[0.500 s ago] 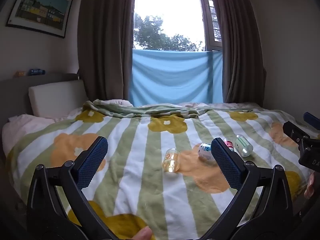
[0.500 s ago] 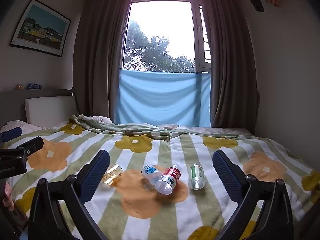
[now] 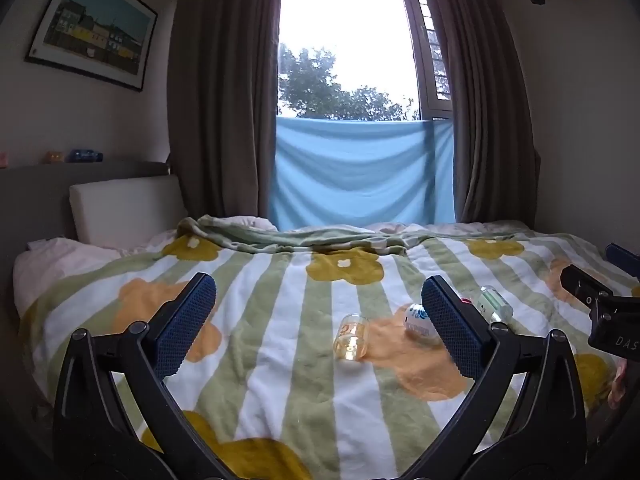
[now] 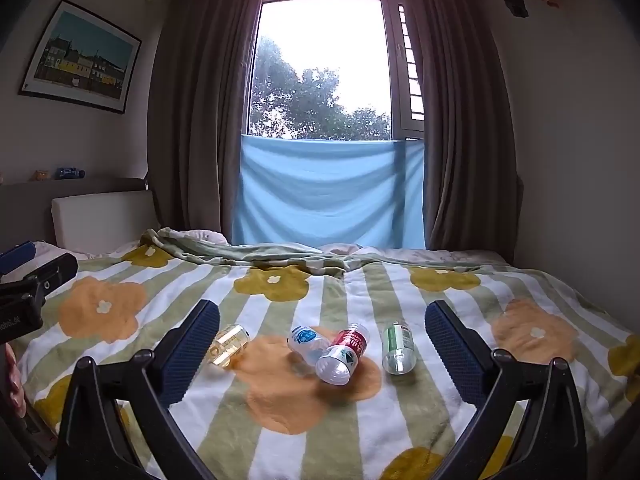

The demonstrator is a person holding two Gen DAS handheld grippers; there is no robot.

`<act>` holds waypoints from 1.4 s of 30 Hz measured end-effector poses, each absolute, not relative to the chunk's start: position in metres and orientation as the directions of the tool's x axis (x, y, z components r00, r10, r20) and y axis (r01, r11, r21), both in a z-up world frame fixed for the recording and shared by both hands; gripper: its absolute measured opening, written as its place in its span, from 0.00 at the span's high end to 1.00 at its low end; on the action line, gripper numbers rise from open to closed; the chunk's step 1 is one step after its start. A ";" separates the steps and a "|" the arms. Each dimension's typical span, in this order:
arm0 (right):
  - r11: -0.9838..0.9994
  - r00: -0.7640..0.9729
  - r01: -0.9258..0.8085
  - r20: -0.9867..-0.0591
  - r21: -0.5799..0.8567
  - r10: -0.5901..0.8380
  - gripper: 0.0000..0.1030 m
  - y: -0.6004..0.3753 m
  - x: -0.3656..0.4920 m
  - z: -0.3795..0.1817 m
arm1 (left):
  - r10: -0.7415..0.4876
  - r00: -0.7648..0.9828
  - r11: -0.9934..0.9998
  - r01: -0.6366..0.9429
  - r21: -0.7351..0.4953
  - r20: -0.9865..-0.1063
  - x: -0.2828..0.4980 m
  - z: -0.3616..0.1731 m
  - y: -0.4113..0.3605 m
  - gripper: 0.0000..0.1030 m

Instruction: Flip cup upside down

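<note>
Both the left claw (image 3: 318,322) and the right claw (image 4: 322,346) hang spread and empty over the bed (image 4: 400,420), where the clear amber-tinted cup (image 4: 228,346) lies on its side on the blanket, likely light, rigid and slick, best pinched across its mid-wall.

A wide bed (image 4: 400,420) fills the lower half of the frame, covered by a fleecy blanket (image 4: 280,456) striped green and white with orange and mustard flowers. At lower centre four things lie on their sides: a clear amber-tinted cup (image 4: 227,345), a blue-labelled plastic bottle (image 4: 306,340), a red-labelled bottle (image 4: 344,354) touching it, and a green-labelled bottle (image 4: 397,347) just right.
</note>
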State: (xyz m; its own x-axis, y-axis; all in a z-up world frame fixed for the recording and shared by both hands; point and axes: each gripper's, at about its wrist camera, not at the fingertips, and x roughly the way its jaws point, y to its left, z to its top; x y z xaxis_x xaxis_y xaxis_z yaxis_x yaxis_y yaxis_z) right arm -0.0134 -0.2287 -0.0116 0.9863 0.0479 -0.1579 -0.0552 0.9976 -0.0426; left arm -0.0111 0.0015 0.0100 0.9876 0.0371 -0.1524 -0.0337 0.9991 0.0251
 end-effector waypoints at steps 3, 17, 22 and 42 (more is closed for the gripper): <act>0.998 0.986 -0.051 -0.158 -0.044 0.043 0.00 -0.229 -0.014 -0.012 | 0.029 0.987 0.999 -0.027 0.017 -0.160 -0.011 0.010 0.003 0.00; 0.998 0.986 -0.054 -0.160 -0.035 0.048 0.00 -0.233 -0.016 -0.009 | 0.027 0.991 0.998 -0.019 0.059 -0.129 -0.015 0.012 -0.009 0.00; 0.998 0.986 -0.051 -0.163 -0.036 0.045 0.00 -0.232 -0.016 -0.009 | 0.018 0.992 0.999 -0.011 0.052 -0.127 -0.015 0.012 -0.010 0.00; 0.998 0.984 -0.049 -0.171 -0.027 0.044 0.00 -0.233 -0.016 -0.011 | 0.001 0.990 1.000 0.003 0.028 -0.140 -0.013 0.011 -0.006 0.00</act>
